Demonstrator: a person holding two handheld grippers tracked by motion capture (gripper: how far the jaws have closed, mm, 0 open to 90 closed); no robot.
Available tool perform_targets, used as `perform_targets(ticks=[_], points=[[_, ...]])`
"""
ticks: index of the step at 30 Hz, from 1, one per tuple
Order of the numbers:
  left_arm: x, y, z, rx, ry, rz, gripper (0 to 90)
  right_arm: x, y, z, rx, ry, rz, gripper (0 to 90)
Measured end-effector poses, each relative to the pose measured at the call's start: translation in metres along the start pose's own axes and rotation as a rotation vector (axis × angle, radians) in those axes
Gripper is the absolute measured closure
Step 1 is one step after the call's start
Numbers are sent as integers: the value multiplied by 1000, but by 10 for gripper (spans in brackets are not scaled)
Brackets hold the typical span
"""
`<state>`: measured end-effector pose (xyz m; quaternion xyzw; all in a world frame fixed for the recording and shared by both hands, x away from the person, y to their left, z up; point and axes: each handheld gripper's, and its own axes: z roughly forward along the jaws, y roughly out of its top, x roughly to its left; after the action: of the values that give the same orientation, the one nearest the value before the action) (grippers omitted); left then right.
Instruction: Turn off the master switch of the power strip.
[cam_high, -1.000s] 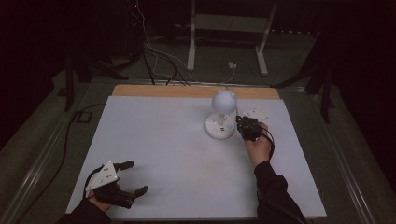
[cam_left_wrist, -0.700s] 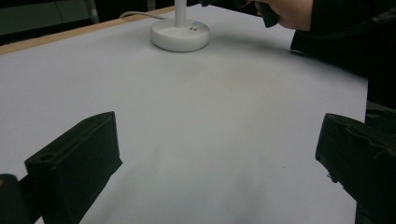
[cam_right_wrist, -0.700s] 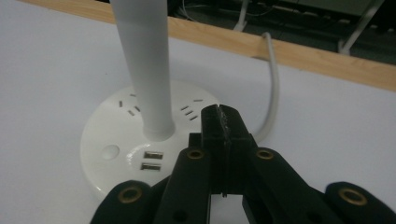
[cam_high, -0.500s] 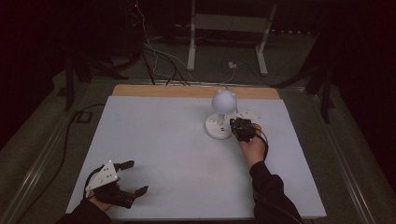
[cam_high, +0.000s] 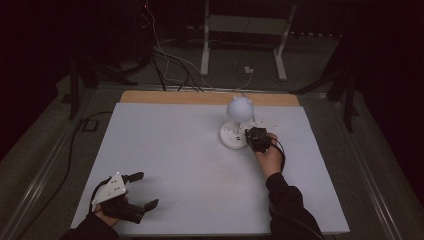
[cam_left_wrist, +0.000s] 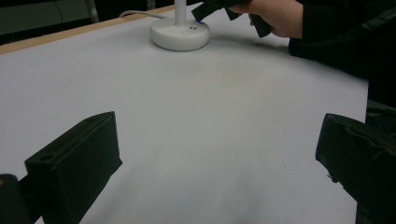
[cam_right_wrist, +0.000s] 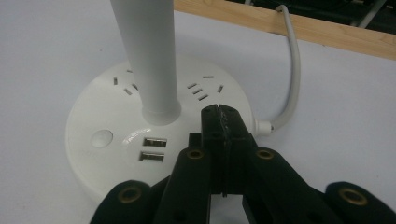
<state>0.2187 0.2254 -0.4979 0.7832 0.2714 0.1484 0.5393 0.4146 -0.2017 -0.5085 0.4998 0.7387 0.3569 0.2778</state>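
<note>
With my right fingers (cam_right_wrist: 219, 112) pressed together over the lamp base (cam_right_wrist: 93, 154), no button (cam_right_wrist: 102, 138) pressed yet; left fingers (cam_left_wrist: 210, 158) apart, idle.

The high view is dim, its surroundings nearly black beyond the pale table (cam_high: 165, 150). Both gripper views are brighter and evenly lit, with soft shadows; the near jaws look slightly blurred.

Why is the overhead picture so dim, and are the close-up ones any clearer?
High view: the room beyond the table is nearly black, and the lamp is soft and small. Left gripper view: evenly lit; its near tongs look blurred. Right gripper view: brightest and sharpest, with a glossy sheen on the lamp base around the stem.
</note>
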Motion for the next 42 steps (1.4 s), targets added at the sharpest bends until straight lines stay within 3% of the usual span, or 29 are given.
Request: perform_targets(ticks=[6, 14, 20, 22, 27, 42], points=[[-1, 0, 0, 0, -2, 0, 4, 2, -1, 1, 2, -8, -29, 900], [0, 0, 1, 2, -3, -3, 4, -1, 0, 3, 13, 14, -29, 900], [-1, 0, 1, 2, -2, -3, 4, -4, -4, 4, -13, 21, -9, 900], [-1, 0, 0, 2, -1, -2, 4, -3, 1, 2, 25, 3, -14, 900], [-1, 0, 1, 2, -2, -2, 4, -1, 1, 3, 25, -11, -40, 900], [-1, 0, 1, -2, -8, -8, 4, 0, 1, 4, 37, -17, -47, 900]])
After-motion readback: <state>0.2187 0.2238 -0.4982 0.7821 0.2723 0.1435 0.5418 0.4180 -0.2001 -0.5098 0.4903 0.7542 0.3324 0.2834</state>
